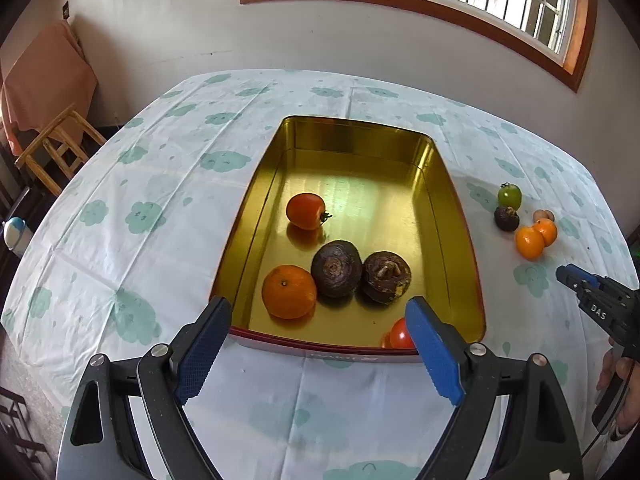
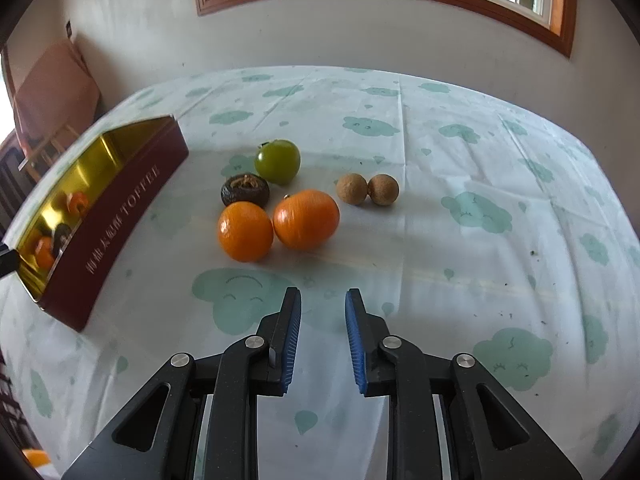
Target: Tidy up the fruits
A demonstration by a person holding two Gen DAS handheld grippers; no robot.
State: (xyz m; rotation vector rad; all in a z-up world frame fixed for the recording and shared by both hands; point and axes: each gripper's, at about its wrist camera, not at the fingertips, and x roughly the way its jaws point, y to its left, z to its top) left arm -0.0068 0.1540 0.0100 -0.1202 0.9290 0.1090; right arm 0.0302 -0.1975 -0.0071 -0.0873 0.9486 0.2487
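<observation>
Two grippers hang over the table (image 2: 460,208), neither holding anything. The left gripper (image 1: 320,322) stands wide apart above the near rim of the gold-lined tin (image 1: 452,200), its pads touching no fruit. Inside the tin lie a red tomato (image 1: 305,211), an orange (image 1: 289,291), two dark mangosteens (image 1: 337,268) and, at the near right corner, another tomato (image 1: 400,334). The right gripper (image 2: 323,332) is drawn to its narrowest, a small gap between its blue pads (image 2: 294,332), empty. Beyond it, right of the tin, two oranges (image 2: 245,232), a green tomato (image 2: 277,161), a mangosteen (image 2: 245,190) and two longans (image 2: 351,189) sit clustered.
</observation>
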